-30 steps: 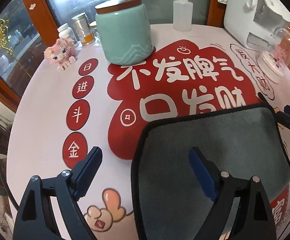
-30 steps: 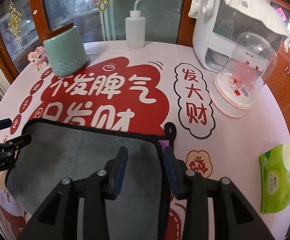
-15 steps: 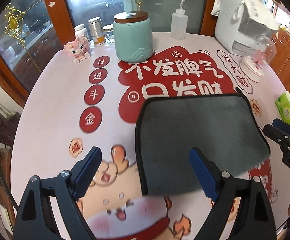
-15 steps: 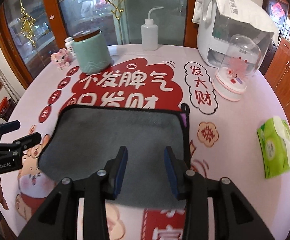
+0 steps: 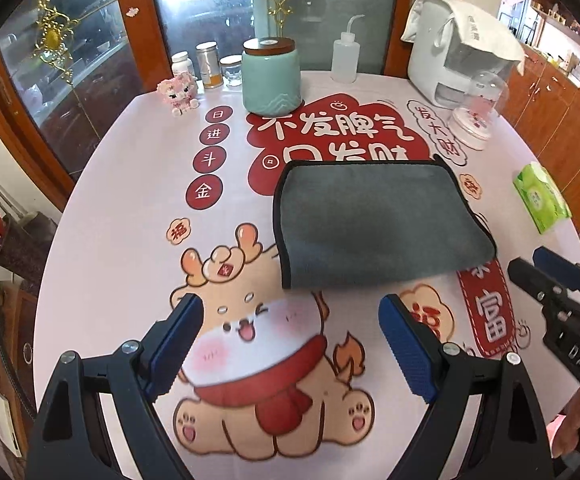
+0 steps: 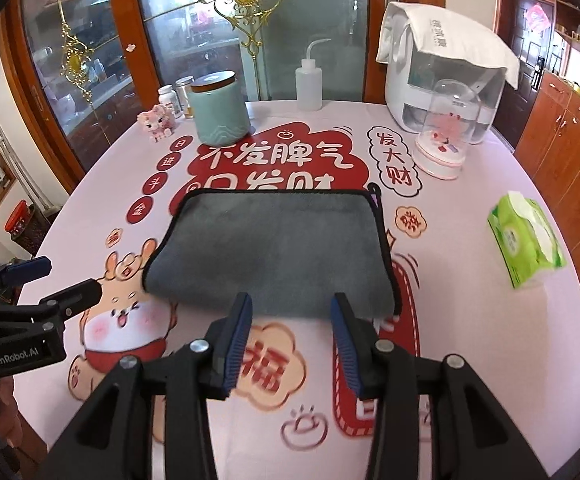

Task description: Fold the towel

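Grey plush, black-bound, the towel (image 5: 378, 220) lies folded in half near the middle of the round table (image 5: 129, 208), its fold toward the near edge and its small hanging loop (image 6: 374, 190) at the far right corner. The left gripper (image 5: 290, 344) hangs above the near edge with its blue-padded fingers (image 5: 177, 340) spread wide and holding nothing, and the right gripper (image 6: 292, 328) (just short of the fold) has its fingers moderately apart, also holding nothing. Along the far edge stand a celadon jar (image 6: 219, 110), a squeeze bottle (image 6: 309, 84) and what looks like a white appliance (image 6: 438, 80) under a cloth
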`<state>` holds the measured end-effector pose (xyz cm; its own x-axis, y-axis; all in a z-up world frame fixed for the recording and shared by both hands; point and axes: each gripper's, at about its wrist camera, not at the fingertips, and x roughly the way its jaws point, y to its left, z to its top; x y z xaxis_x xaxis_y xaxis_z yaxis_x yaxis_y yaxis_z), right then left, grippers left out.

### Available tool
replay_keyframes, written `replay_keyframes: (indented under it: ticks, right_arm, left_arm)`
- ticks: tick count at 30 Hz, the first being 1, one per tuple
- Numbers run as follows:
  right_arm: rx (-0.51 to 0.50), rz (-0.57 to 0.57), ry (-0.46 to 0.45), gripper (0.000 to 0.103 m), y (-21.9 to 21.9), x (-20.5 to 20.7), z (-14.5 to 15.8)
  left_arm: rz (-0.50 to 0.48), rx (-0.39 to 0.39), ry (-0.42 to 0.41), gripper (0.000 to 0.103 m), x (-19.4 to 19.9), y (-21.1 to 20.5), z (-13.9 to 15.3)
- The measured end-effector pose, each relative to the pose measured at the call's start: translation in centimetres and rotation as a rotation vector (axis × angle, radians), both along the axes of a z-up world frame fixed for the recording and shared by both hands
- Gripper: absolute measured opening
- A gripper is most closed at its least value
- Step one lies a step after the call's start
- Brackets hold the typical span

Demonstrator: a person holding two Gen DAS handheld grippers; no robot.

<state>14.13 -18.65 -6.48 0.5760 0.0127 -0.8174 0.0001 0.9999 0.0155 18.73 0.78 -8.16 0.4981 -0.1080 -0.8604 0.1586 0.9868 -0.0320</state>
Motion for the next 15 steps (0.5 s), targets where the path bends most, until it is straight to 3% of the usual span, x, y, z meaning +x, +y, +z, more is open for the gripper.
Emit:
replay_keyframes:
  ticks: [15]
  right_arm:
    - [0.034,-0.072,-0.017,0.045,2.0,-8.8,2.6]
  left_arm:
    - [-0.028,-0.046,-0.05,0.088,-7.6,1.1,3.4]
